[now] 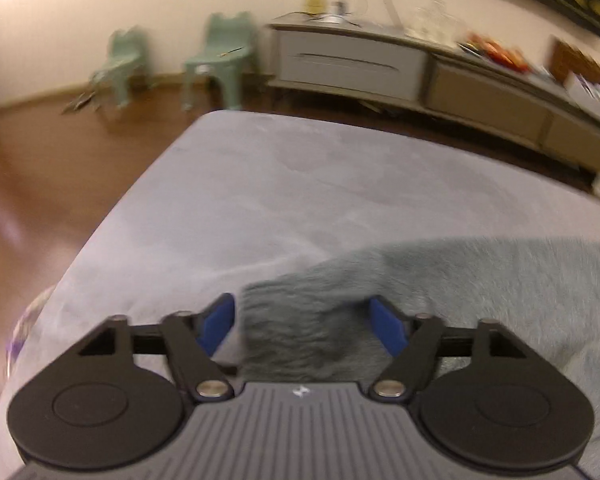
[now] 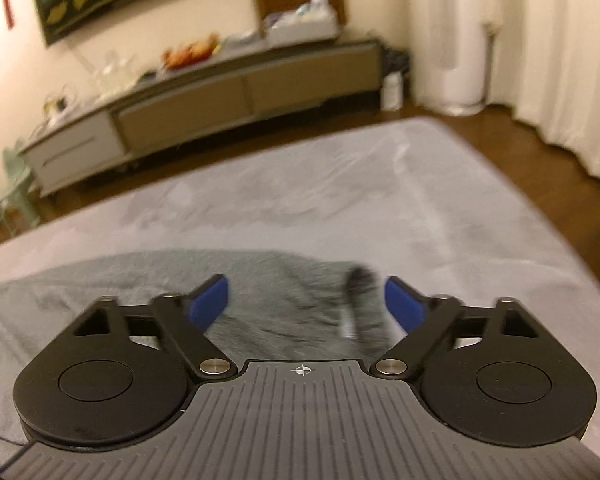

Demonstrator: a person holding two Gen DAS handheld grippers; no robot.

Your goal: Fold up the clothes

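Two hand-held grippers hung over a grey garment (image 1: pixel 480 288) spread on a bed (image 1: pixel 260 184) covered in pale lilac, with a long sideboard (image 2: pixel 220 92) and two small green chairs (image 1: pixel 216 64) against the far wall. The left gripper (image 1: pixel 300 322) stood with its blue fingers (image 1: pixel 216 326) partly apart, a fuzzy corner of the garment lying between them; the pads did not appear to press on it. The right gripper (image 2: pixel 306 302) was likewise half open astride the opposite end, where a dark cuff or hem (image 2: pixel 360 280) curled up beside its right-hand finger, again with no visible pinch. Both views were blurred, so whether cloth brushed the pads could not be told.

The garment looked like a brushed, fleecy knit: soft, light and limp, likely to sag and drape as soon as it was lifted and unlikely to slip on the rubbery pads. It seemed in no way fragile, though its nap might cling to the bed cover and drag. The sensible holds appeared to be the two outer corners now under the grippers, each pinched through the full thickness near the edge so that the cloth would hang straight between the two hands for the fold.
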